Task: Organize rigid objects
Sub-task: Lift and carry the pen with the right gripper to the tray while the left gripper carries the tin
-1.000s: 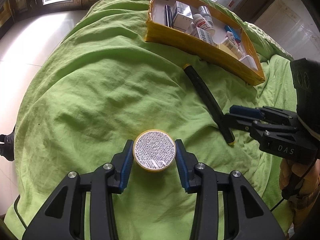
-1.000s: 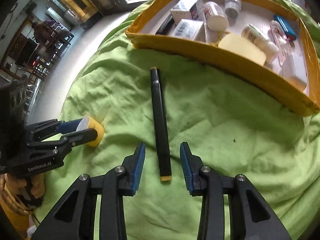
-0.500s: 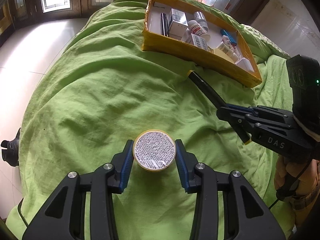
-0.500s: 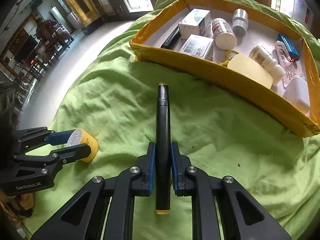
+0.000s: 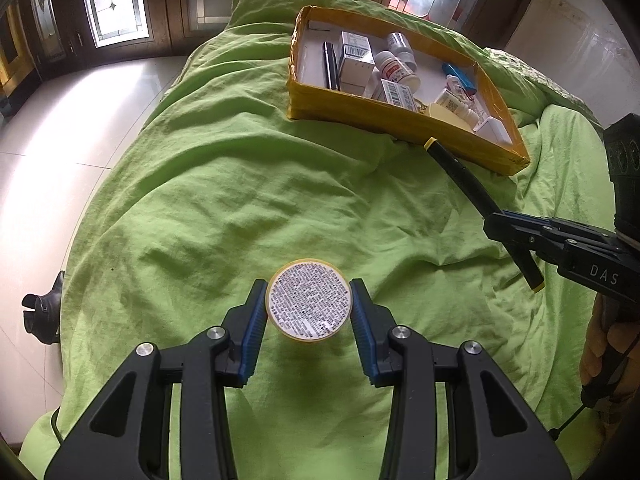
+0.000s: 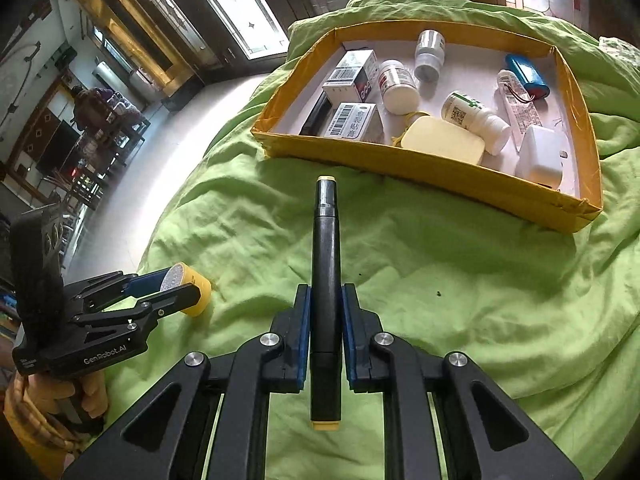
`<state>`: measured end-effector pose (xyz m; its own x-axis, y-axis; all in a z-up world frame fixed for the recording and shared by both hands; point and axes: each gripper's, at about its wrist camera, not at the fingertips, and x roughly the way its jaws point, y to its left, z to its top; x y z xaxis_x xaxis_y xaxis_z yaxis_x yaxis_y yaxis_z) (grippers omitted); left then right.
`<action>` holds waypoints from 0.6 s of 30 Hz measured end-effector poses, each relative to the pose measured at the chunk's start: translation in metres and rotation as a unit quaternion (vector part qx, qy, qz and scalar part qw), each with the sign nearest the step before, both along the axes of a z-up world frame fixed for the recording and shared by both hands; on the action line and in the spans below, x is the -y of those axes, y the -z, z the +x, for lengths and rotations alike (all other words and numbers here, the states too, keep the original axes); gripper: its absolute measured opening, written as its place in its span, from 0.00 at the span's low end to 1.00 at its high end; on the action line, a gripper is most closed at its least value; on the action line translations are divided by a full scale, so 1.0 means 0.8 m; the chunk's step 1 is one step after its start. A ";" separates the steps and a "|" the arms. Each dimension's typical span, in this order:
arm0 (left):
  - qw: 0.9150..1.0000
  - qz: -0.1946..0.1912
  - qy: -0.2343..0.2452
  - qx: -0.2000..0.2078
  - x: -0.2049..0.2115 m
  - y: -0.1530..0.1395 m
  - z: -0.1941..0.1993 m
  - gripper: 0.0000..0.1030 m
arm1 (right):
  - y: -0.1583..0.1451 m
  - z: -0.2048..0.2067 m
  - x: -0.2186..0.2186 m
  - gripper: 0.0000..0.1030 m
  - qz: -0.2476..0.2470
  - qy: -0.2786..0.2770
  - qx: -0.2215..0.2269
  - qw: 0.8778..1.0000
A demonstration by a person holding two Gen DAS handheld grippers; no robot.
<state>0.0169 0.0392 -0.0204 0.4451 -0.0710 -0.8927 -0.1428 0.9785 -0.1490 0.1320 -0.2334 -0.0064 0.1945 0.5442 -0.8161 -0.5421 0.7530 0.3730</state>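
My left gripper [image 5: 309,304] is shut on a round yellow tin [image 5: 309,299] with a printed white label, held above the green sheet; it also shows in the right wrist view [image 6: 188,286]. My right gripper [image 6: 325,304] is shut on a long black marker [image 6: 326,280] with yellow ends, held off the sheet and pointing at the yellow tray [image 6: 360,160]. In the left wrist view the marker [image 5: 468,184] reaches toward the tray's near wall [image 5: 392,120]. The tray holds boxes, pill bottles, a black pen, a blue battery and a white charger.
The green sheet [image 5: 240,200] covers a bed and is wrinkled. The bed's edge drops to a pale tiled floor [image 5: 48,148] on the left. A dark shoe [image 5: 44,312] lies on the floor. Wooden doors and windows stand beyond the tray.
My right gripper closed on the marker and lifted it toward the tray. My left gripper has lifted the tin slightly, and both views have drawn back and up from the sheet.
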 end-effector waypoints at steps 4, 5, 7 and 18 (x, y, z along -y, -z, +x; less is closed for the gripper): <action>1.000 0.017 0.007 0.006 0.007 -0.005 -0.003 0.37 | -0.007 -0.003 0.005 0.13 -0.006 0.005 0.016 1.000; 1.000 0.020 0.008 0.007 0.008 -0.006 -0.003 0.37 | -0.008 -0.003 0.006 0.13 -0.005 0.006 0.017 1.000; 1.000 0.025 0.010 0.010 0.011 -0.009 -0.003 0.37 | -0.009 -0.001 0.009 0.13 -0.001 0.009 0.017 1.000; 0.999 0.024 0.013 0.031 0.015 -0.034 0.008 0.37 | -0.017 0.005 0.014 0.13 0.010 0.021 0.029 0.999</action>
<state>0.0233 0.0275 0.0066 0.4984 -0.0401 -0.8660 -0.1098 0.9880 -0.1089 0.1361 -0.2443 0.0072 0.2644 0.5500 -0.7922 -0.5319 0.7684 0.3559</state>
